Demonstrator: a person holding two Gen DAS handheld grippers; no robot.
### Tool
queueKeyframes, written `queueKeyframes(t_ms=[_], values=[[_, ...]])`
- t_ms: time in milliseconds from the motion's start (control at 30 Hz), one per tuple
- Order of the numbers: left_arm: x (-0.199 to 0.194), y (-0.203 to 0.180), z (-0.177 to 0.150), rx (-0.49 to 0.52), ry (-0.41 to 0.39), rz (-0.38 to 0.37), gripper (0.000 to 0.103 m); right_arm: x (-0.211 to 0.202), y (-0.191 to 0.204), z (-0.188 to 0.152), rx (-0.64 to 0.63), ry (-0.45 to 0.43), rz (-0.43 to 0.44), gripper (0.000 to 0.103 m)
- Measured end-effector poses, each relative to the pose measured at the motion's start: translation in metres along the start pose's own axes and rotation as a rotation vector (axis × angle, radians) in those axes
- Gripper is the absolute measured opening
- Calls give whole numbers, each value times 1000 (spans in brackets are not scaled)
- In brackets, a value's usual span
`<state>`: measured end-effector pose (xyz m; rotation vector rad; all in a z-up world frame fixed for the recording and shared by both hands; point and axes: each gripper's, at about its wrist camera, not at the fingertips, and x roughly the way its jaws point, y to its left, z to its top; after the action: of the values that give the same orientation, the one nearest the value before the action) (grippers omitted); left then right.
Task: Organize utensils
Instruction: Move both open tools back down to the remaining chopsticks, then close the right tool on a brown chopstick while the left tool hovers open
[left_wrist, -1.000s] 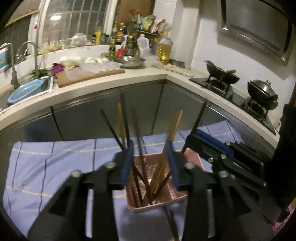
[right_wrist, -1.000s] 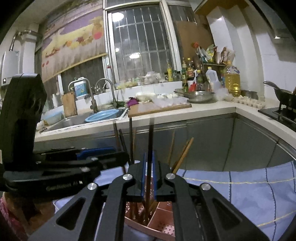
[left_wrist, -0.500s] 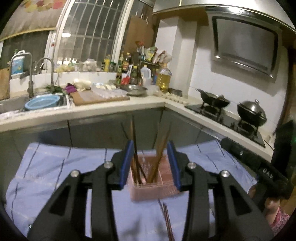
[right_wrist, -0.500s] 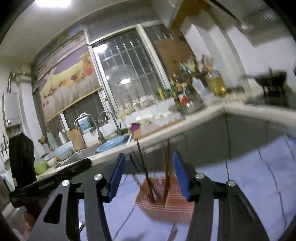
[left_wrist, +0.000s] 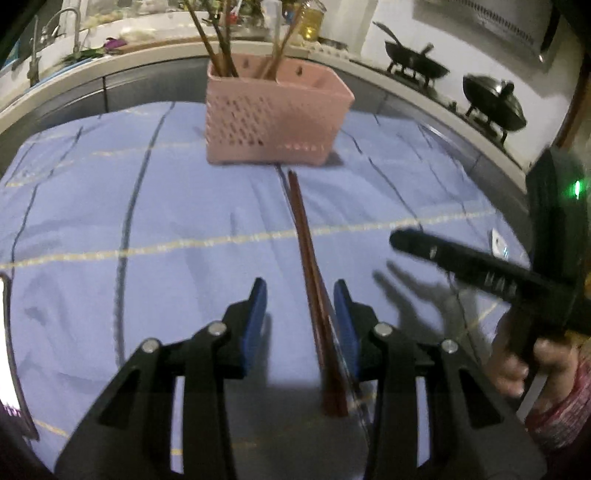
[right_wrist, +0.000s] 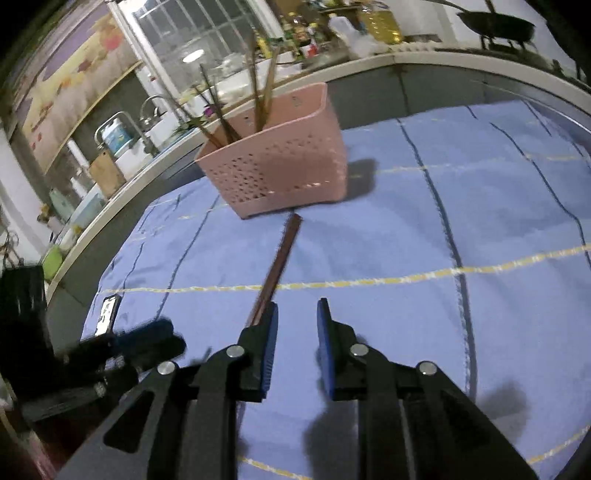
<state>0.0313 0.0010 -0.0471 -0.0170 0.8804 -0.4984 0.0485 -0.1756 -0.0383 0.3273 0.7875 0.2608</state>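
A pink perforated basket (left_wrist: 273, 110) (right_wrist: 280, 166) stands on the blue cloth with several chopsticks (left_wrist: 218, 48) upright in it. A pair of dark red chopsticks (left_wrist: 306, 251) (right_wrist: 280, 258) lies on the cloth in front of it. My left gripper (left_wrist: 299, 314) hangs open low over them; they run between its jaws, close to the right pad, and are not pinched. My right gripper (right_wrist: 295, 325) is open with its jaws closing and nothing between them; the lying chopsticks pass just left of its left pad. Each gripper also shows in the other's view: right gripper (left_wrist: 480, 273), left gripper (right_wrist: 129, 350).
A phone (right_wrist: 107, 314) lies on the cloth (right_wrist: 406, 258) at the left. A hand (left_wrist: 517, 362) holds the right gripper. Behind the table runs a counter with a sink tap (right_wrist: 147, 107), bottles, and a stove with two dark woks (left_wrist: 495, 99).
Both grippers came down from above the basket to the cloth in front of it. The right gripper let go of a chopstick into the basket, opened wide, then narrowed.
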Motion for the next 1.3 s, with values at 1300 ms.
queueKeyframes(t_ms=[1300], values=[[-8, 47, -16, -111, -9, 41, 33, 63, 52, 2, -220, 132, -106, 22]])
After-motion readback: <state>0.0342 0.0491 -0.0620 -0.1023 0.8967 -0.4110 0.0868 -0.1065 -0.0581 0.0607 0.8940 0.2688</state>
